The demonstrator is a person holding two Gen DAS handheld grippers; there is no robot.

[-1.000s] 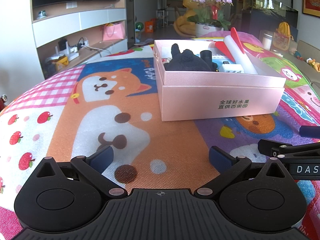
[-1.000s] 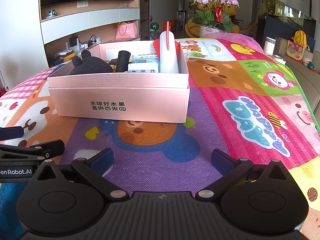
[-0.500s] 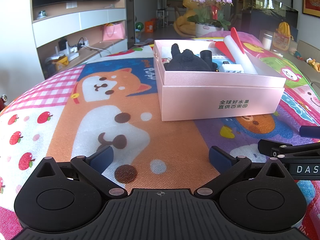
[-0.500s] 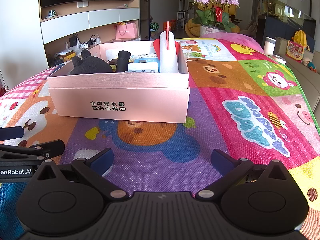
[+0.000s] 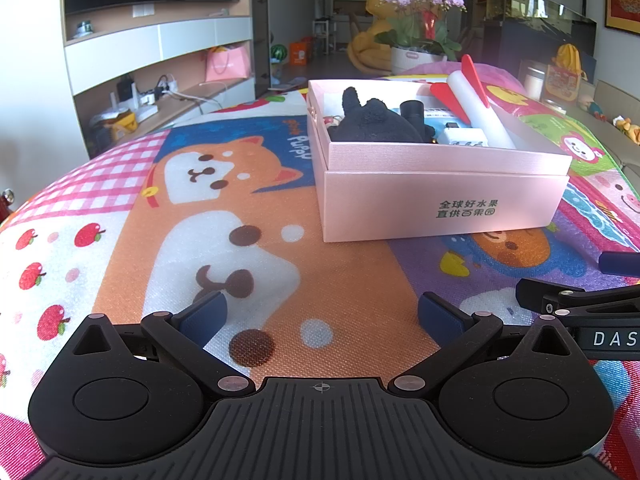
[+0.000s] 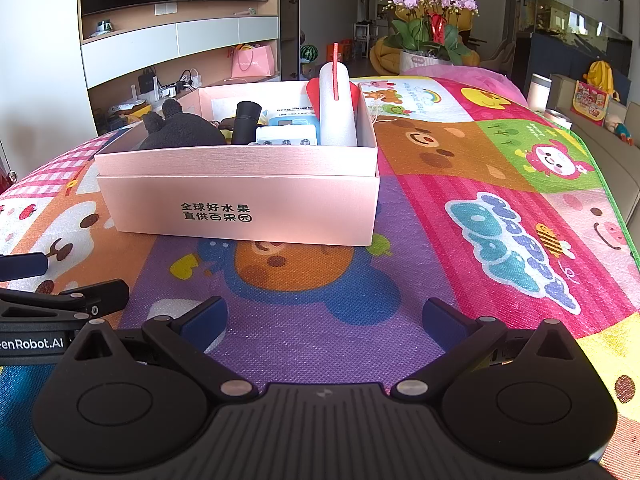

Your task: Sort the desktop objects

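Ahead, pink box sitting toward bench far edge, nearer right gripper; left gripper alongside; both fingers spread, grasping nothing.

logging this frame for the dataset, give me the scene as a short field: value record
surface: colourful cartoon-print play mat
container: pink cardboard box, open, upright on the mat
contents: black plush toy; black cylinder; white foam roll with red fins; small white device
left gripper: open, empty, short of the box
right gripper: open, empty, short of the box
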